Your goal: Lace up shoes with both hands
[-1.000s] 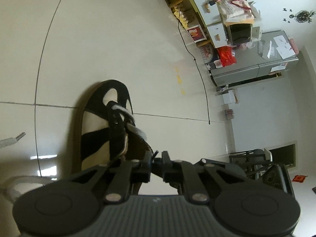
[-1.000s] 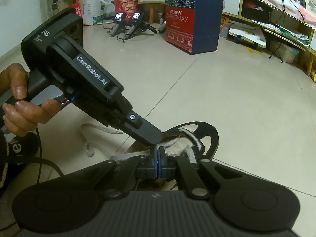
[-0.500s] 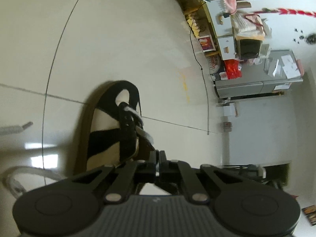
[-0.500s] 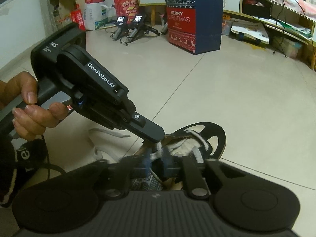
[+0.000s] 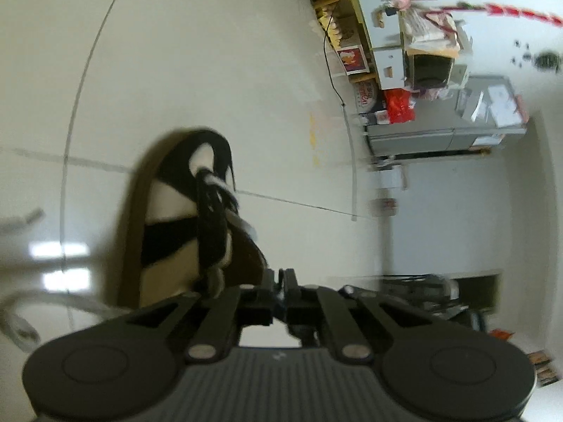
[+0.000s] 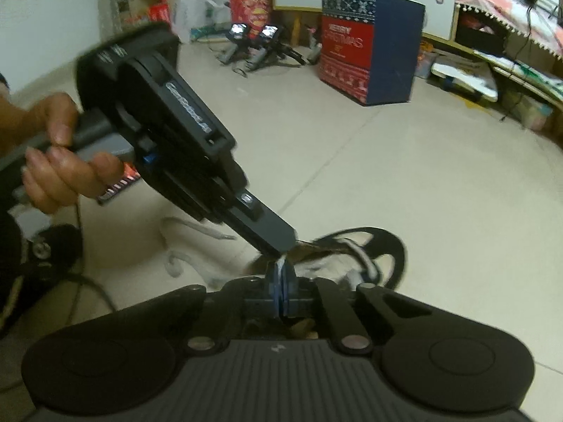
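Both hand-held grippers, right [image 6: 281, 274] & left [image 5: 281, 277], pinch the flat white lace [image 6: 281, 265]; blk/cream shoe [image 5: 183, 218] below.

Shoe [image 6: 355, 256] on the floor [image 6: 404, 176], just ahead of the right gripper [image 6: 281, 281]. Left gripper [image 6: 278, 246] enters from 10 o'clock, tip over the shoe. Loose lace [image 6: 190, 246] on the floor at 9 o'clock. Box [image 6: 369, 42] well behind, at 12 o'clock.

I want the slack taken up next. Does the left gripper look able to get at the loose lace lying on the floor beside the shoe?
Probably yes: open floor around the loose lace, though the left gripper looks shut.
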`<move>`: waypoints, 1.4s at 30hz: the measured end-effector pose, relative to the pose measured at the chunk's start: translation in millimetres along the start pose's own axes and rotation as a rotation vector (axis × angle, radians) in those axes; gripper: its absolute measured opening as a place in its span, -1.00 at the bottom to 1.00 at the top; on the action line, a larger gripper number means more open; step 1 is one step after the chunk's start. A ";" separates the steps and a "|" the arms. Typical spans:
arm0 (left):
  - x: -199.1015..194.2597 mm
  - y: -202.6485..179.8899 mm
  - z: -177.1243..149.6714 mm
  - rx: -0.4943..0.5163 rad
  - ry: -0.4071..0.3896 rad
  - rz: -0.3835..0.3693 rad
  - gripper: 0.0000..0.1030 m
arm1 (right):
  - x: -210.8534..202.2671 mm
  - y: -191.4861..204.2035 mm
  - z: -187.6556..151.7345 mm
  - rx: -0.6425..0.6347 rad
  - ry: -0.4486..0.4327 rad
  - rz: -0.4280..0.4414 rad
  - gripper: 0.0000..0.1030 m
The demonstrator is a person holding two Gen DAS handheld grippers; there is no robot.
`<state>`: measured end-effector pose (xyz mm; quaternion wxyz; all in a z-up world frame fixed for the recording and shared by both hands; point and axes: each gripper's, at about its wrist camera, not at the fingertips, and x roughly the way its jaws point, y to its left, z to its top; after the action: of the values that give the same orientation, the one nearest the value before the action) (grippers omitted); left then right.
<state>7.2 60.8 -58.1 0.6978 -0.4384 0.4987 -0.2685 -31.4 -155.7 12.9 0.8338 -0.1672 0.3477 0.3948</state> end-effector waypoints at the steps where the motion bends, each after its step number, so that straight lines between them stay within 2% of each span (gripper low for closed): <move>1: -1.2 -5.3 0.3 0.047 -0.010 0.026 -0.76 | -0.6 -1.6 0.6 -0.002 0.001 -0.009 -0.95; 3: -3.5 -15.8 0.9 0.140 -0.030 0.077 -0.49 | -2.6 -6.4 1.7 0.001 -0.002 -0.026 -0.94; 9: -0.9 -36.7 1.8 0.350 -0.068 0.226 -0.07 | -1.0 -21.7 7.9 0.005 0.004 -0.077 -0.94; 16: 22.5 -57.3 -2.8 0.637 -0.060 0.419 -0.07 | 14.9 -27.0 9.3 -0.072 0.048 -0.114 -0.94; 21: 43.7 -62.3 -5.1 0.766 -0.018 0.515 -0.12 | 27.5 -31.1 7.2 -0.129 0.084 -0.136 -0.94; 24: 50.4 -59.6 -3.8 0.762 -0.007 0.555 -0.23 | 34.3 -30.9 5.7 -0.155 0.103 -0.145 -0.94; 26: 49.5 -56.3 -2.0 0.741 -0.004 0.555 -0.25 | 37.6 -29.1 4.8 -0.179 0.111 -0.148 -0.94; 36: 37.5 -45.4 4.0 0.605 -0.047 0.498 -0.48 | 45.6 -16.9 2.0 -0.336 0.149 -0.172 -0.94; 37: 36.4 -44.2 4.6 0.589 -0.052 0.492 -0.52 | 48.2 -15.8 1.8 -0.352 0.156 -0.175 -0.94; 39: 34.0 -41.8 5.7 0.558 -0.063 0.480 -0.76 | 52.1 -11.8 1.1 -0.393 0.167 -0.178 -0.94; 42: 30.2 -37.2 7.8 0.505 -0.080 0.458 -0.82 | 56.8 -4.0 -0.4 -0.468 0.180 -0.179 -0.94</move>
<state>27.6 21.3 -38.4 0.8456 -0.1387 0.4741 -0.2022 -3.2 -127.7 -27.8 0.7699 -0.4199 0.3035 0.3726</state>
